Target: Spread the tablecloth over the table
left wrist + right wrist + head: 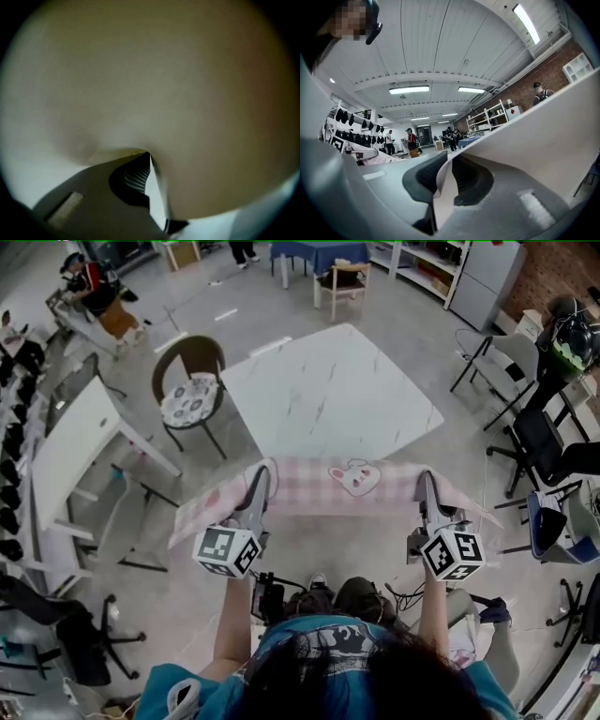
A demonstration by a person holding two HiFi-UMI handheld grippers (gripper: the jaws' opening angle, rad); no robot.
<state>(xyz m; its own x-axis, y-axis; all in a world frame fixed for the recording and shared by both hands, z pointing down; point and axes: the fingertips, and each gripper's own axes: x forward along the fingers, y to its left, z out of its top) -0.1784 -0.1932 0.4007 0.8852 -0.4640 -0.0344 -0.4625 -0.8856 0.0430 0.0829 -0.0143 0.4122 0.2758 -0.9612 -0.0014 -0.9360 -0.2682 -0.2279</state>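
The pink checked tablecloth [319,486] carries a printed rabbit [354,477] near its middle. It is stretched as a band at the near edge of the white marbled counter [328,390], with its long axis along that edge, from left to right. The left hand-held gripper [262,472] is nearly closed and pinches the cloth's left part. The right hand-held gripper [427,480] pinches the right part in the same way. A chair with a patterned cushion [190,390] stands at the counter's left side. Grey floor [469,442] lies open beside its right edge.

Bright ceiling strip lights [408,89]; left gripper view is dim, blurred, vignetted.
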